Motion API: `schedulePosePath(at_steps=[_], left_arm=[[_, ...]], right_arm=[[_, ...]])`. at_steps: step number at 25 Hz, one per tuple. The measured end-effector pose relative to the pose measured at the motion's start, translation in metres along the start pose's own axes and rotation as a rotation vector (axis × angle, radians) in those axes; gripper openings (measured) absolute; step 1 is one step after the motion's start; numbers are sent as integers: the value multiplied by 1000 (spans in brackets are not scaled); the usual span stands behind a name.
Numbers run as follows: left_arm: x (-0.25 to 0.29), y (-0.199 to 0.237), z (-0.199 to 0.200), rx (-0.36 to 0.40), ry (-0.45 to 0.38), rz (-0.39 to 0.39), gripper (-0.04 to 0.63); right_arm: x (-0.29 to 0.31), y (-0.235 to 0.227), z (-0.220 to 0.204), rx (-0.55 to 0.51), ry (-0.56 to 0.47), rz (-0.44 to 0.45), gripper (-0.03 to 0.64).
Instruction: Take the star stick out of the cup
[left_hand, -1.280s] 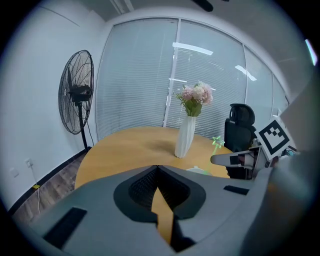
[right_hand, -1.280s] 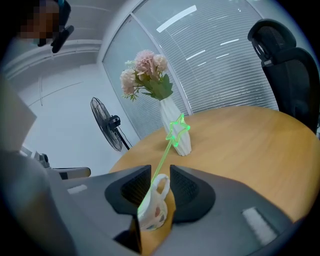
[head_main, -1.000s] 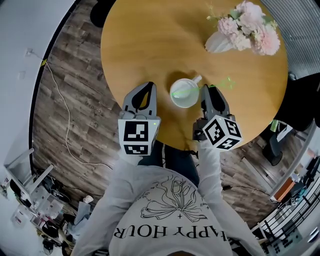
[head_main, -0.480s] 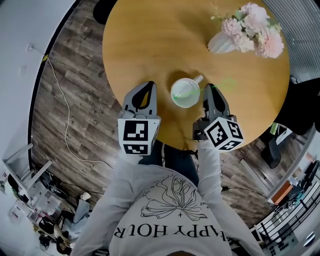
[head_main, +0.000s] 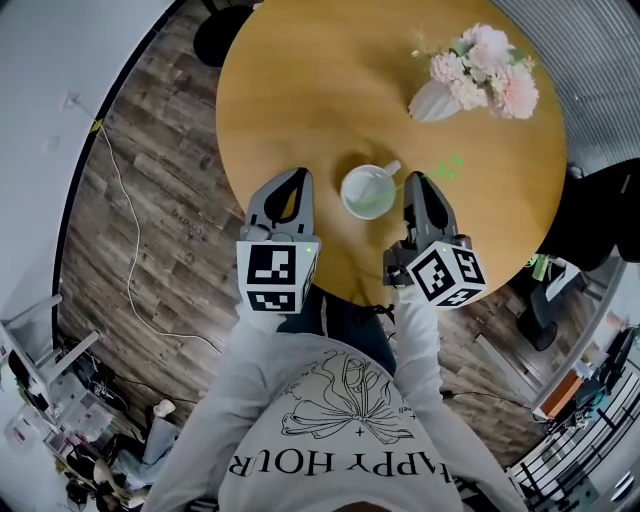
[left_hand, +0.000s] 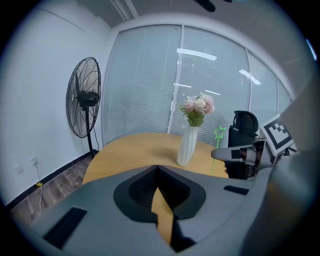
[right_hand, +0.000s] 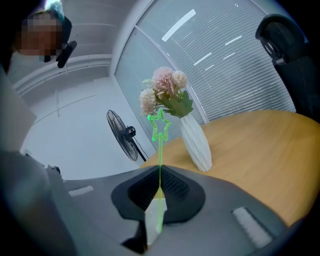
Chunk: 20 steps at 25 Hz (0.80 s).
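Jaws of my right gripper (head_main: 418, 182) pinch shut on the thin green star-topped stick (right_hand: 160, 150), just right of the white ceramic cup (head_main: 367, 192) by the round wooden table's (head_main: 300, 80) near edge. My left gripper (head_main: 290, 180), closed and empty, flanks the cup. White vase of pink flowers (head_main: 438, 99) stands farther back.

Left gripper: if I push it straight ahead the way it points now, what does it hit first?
Nothing, as far as I can see: ahead of the left gripper lies only bare table. The vase stands right of that line, though depth is unclear.
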<state>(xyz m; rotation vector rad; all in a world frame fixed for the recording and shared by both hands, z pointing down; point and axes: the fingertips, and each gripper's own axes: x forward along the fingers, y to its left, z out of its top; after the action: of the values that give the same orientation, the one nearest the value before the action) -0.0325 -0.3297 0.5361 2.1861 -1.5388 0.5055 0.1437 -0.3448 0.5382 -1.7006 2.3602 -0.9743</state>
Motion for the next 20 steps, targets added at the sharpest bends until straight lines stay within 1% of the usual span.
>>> schedulePosePath(at_steps=[6, 14, 20], left_arm=[[-18, 0, 22, 7, -55, 6, 5], [-43, -1, 58, 15, -138, 10, 5], [-61, -5, 88, 37, -209, 6, 5]], right_arm=[[-10, 25, 22, -37, -42, 30, 15], [-27, 52, 55, -110, -99, 27, 15], [-41, 69, 84, -170, -158, 22, 15]])
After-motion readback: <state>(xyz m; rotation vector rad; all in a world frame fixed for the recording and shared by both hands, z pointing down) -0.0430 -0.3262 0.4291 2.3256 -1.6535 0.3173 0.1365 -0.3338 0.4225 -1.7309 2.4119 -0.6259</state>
